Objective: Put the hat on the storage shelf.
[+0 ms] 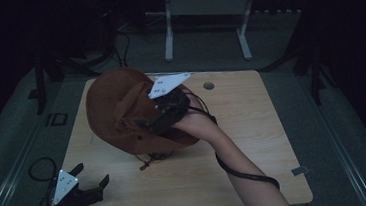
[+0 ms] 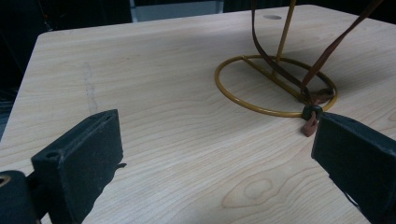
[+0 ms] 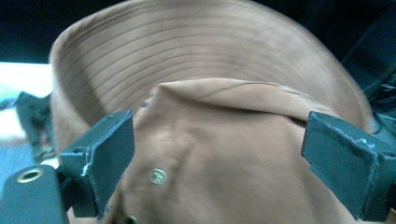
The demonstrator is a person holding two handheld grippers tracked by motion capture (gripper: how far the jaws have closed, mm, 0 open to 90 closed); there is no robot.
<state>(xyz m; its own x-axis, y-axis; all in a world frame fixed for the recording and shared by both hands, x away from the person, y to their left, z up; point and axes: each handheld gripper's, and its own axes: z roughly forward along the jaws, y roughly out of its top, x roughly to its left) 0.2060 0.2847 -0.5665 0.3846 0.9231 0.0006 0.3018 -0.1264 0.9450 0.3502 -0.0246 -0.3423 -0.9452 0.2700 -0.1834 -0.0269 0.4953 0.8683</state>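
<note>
My right gripper (image 1: pixel 145 120) stands released against the brown hat (image 1: pixel 116 111) mid-counter (image 1: pixel 253 127); my left gripper (image 1: pixel 93 176) rests released at the near left corner.

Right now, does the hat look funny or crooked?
Yes. The hat sits tilted on its gold stand, brim up toward the camera, crown dented. Its cord dangles onto the table. The right claw is open beside it.
</note>
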